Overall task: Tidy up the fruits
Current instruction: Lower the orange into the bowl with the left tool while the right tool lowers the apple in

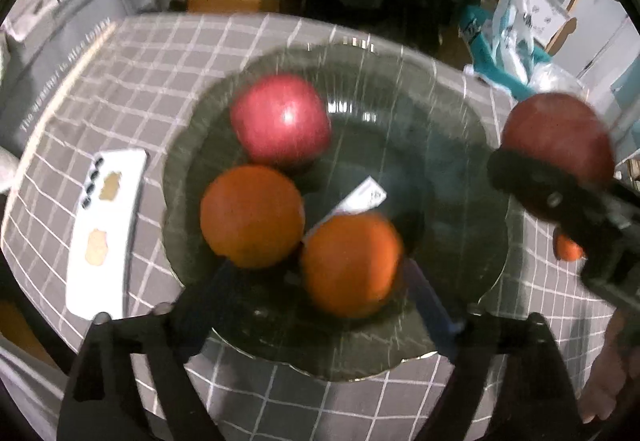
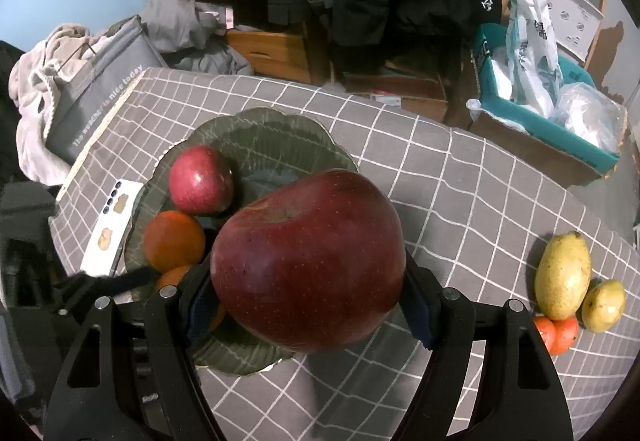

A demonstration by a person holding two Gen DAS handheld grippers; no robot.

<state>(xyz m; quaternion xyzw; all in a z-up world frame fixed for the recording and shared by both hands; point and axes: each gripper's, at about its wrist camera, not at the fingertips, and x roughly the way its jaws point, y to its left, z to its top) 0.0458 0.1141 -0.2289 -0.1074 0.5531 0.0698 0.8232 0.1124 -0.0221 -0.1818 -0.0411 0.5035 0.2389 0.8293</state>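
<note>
A dark green scalloped plate [image 1: 448, 225] [image 2: 280, 137] sits on the grey checked tablecloth. It holds a pink-red apple [image 1: 282, 119] [image 2: 200, 179] and two oranges [image 1: 252, 215] [image 1: 352, 265], one also showing in the right wrist view [image 2: 174, 239]. My left gripper [image 1: 316, 277] is open above the plate's near side, its fingers either side of the nearer orange. My right gripper [image 2: 308, 301] is shut on a large dark red apple [image 2: 308, 261] [image 1: 558, 139], held above the plate's right edge.
A white phone [image 1: 106, 233] [image 2: 108, 227] lies left of the plate. Two yellow-green fruits [image 2: 564, 275] [image 2: 602, 305] and small orange-red fruits [image 2: 558, 335] lie at the table's right. A grey bag [image 2: 96, 97] and a teal box [image 2: 548, 129] stand beyond the table.
</note>
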